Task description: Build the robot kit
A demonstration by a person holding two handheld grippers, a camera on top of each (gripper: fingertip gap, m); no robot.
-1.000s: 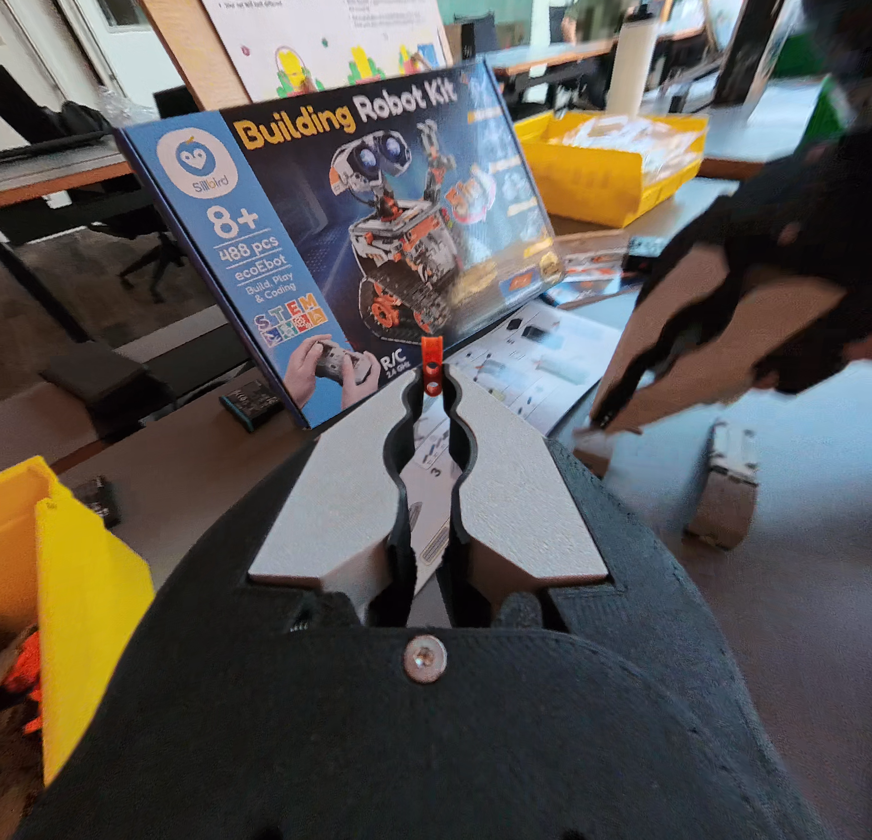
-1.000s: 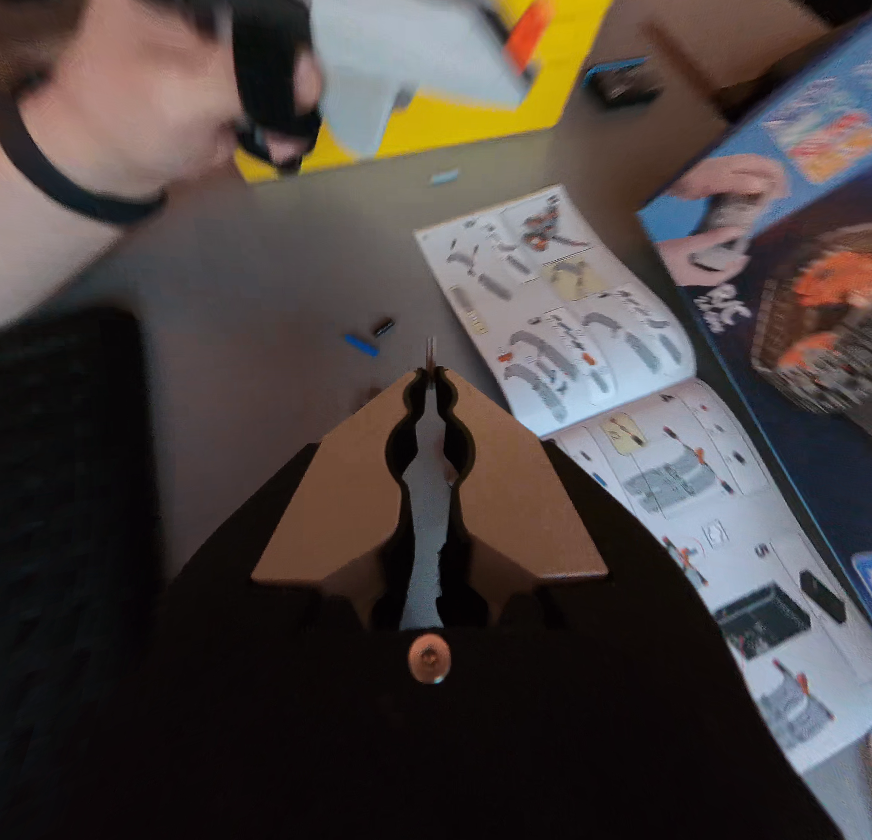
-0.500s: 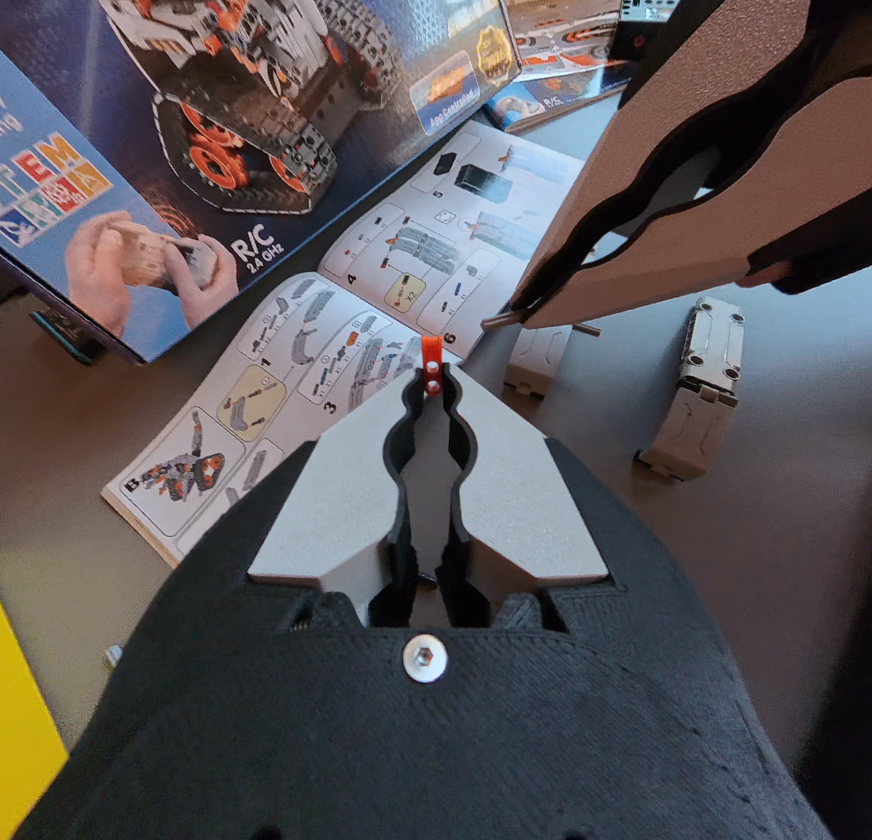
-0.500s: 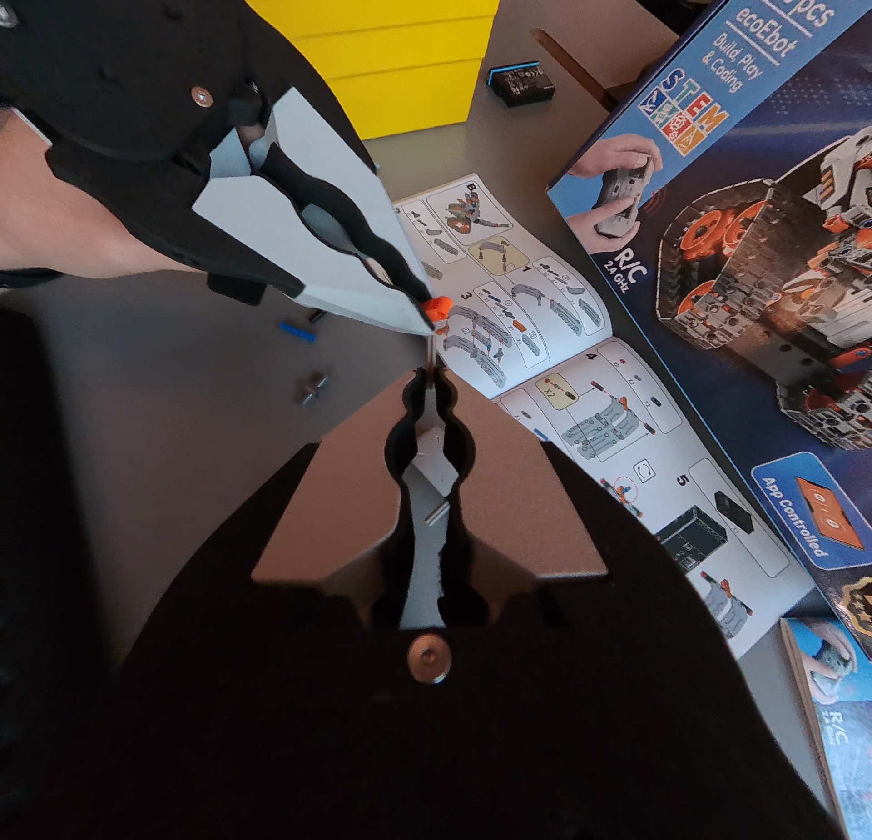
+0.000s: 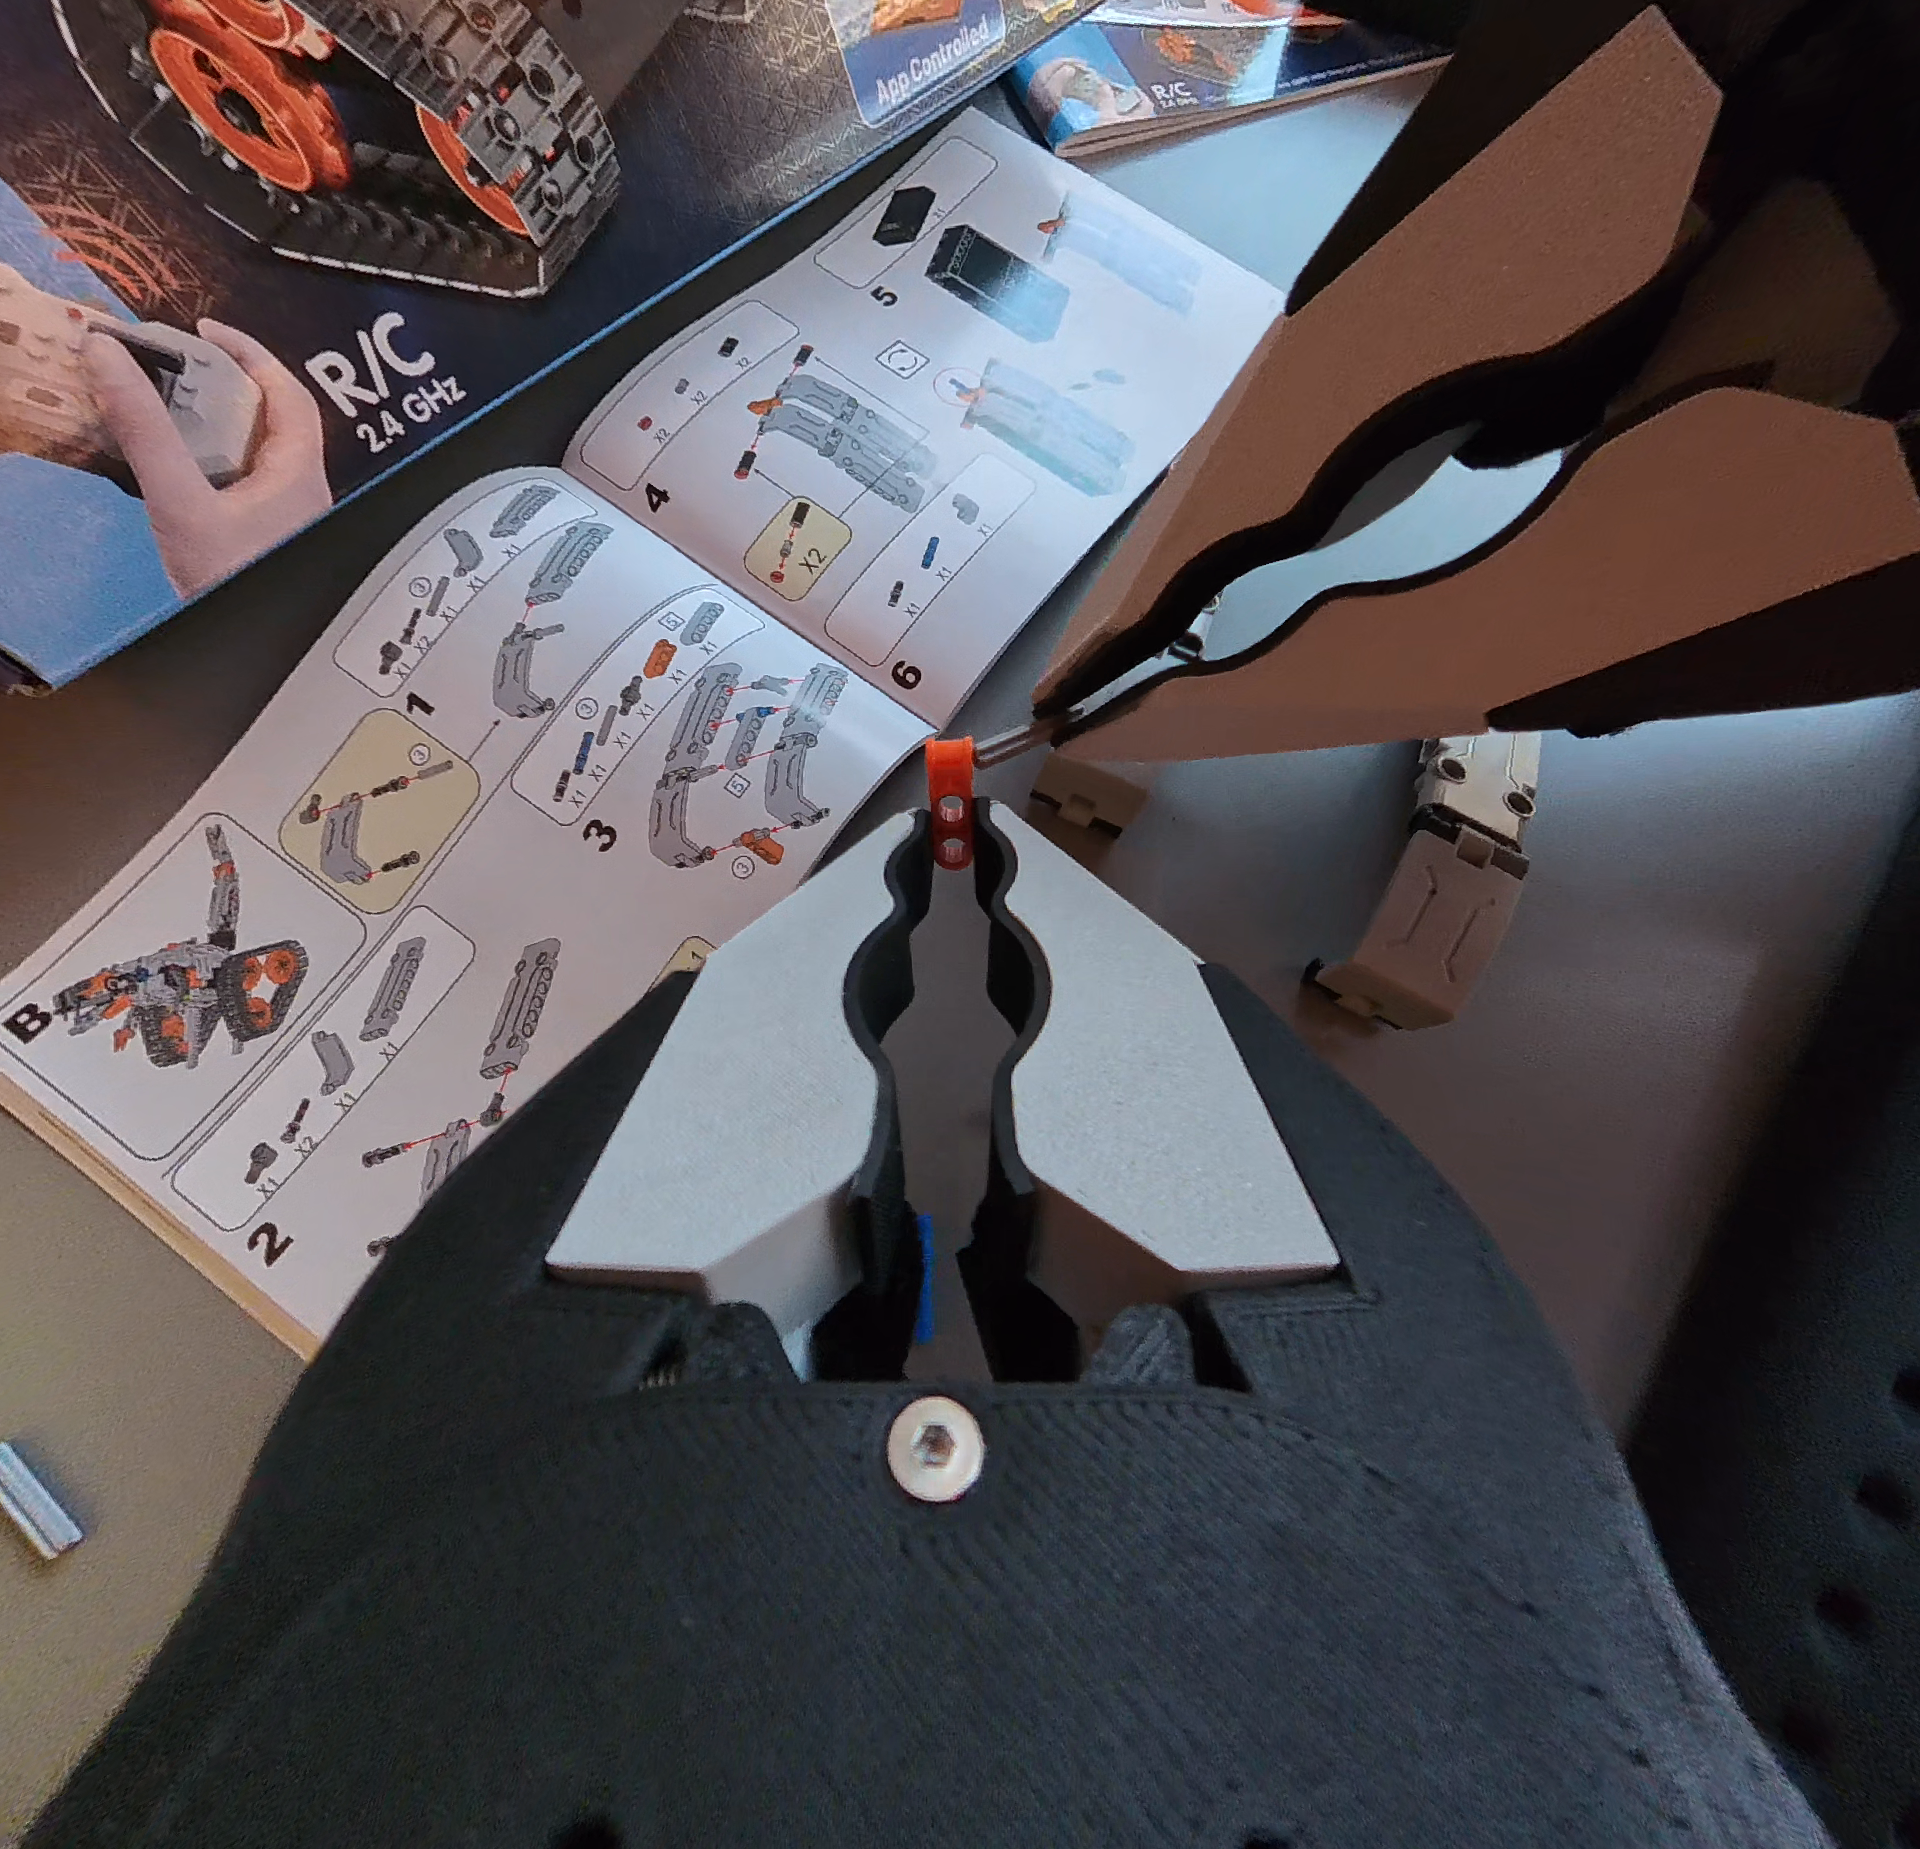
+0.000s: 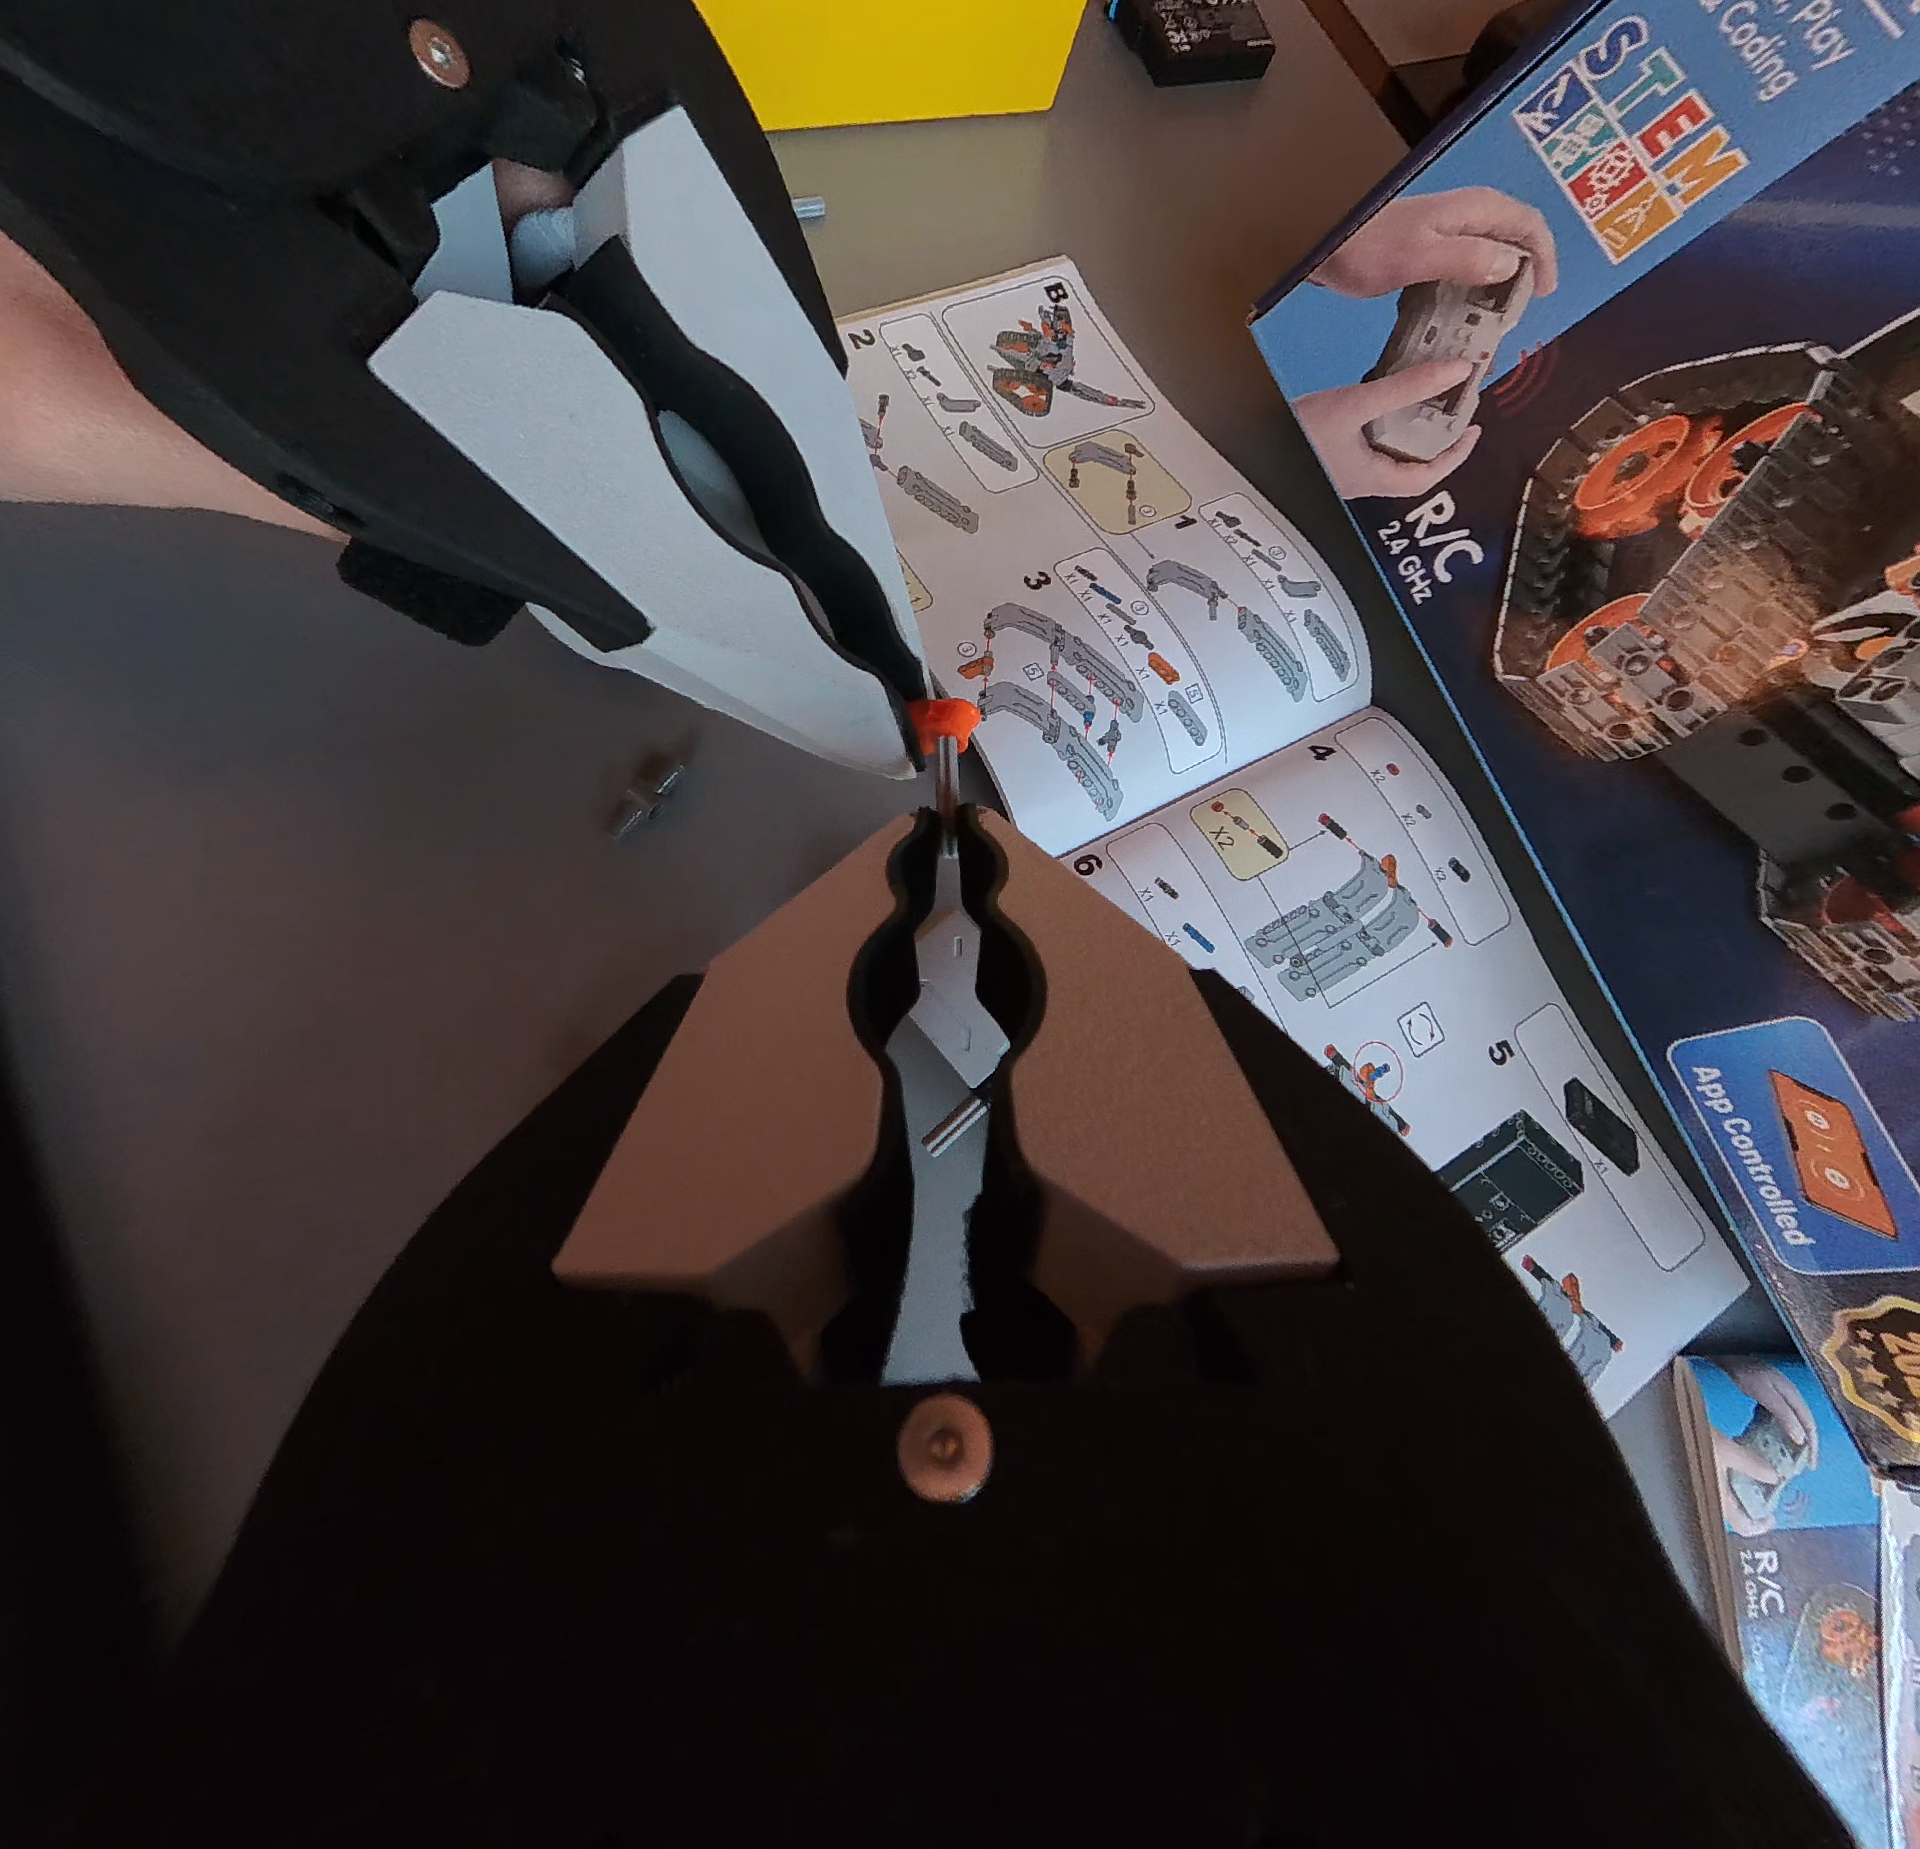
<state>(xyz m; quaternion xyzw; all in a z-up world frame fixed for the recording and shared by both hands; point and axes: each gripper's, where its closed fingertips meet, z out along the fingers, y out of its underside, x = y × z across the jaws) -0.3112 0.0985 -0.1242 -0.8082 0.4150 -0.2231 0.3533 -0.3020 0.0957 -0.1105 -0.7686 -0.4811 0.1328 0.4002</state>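
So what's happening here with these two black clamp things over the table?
A person is working two hand-held grippers. The left gripper pinches a small orange connector piece; the right gripper pinches a thin grey pin. The pin's tip sits right at the connector, though I can't tell whether it is in. Below lie an open instruction booklet, a blue building-kit box and grey housing parts on the table.

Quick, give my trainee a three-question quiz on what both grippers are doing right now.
1. True or false: the left gripper is shut on an orange connector.
2. What does the right gripper pinch: A) blue pin, B) thin grey axle, C) booklet?
3. Which printed item lies open on the table under both tips?

Key: 1 true. 2 B. 3 the instruction booklet.
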